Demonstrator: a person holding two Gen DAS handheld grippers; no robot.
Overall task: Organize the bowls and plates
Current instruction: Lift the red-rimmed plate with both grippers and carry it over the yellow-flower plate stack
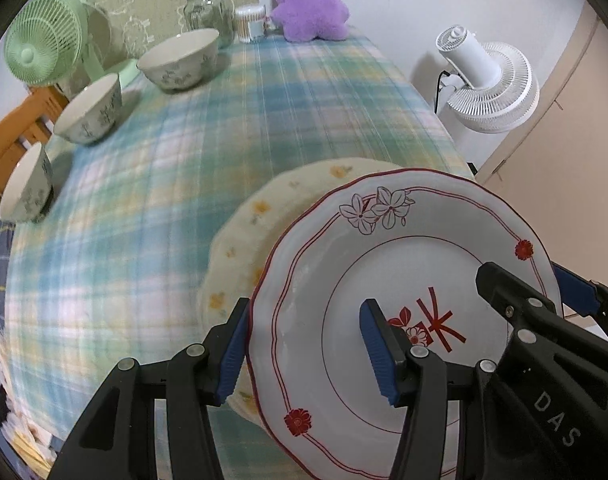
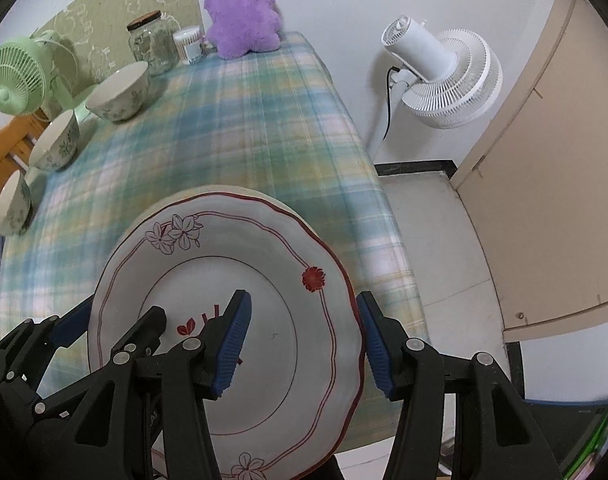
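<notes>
Round white ceramic plate with red scalloped rim (image 1: 384,280), gripped at opposite edges by left hand-held gripper (image 1: 304,356) and right hand-held gripper (image 2: 304,348), above yellow-flowered plate (image 1: 256,216) on desk (image 1: 184,160): uneven lowering risks slipping, chipping.

**Background items**

Bench (image 1: 232,128) under plaid cloth. Far end: purple plush toy (image 1: 308,0), glass jar (image 1: 208,12), cotton-swab tub (image 1: 251,22). Green fan (image 1: 44,48) at left edge; white fan (image 1: 488,84) on floor beside bench.
</notes>
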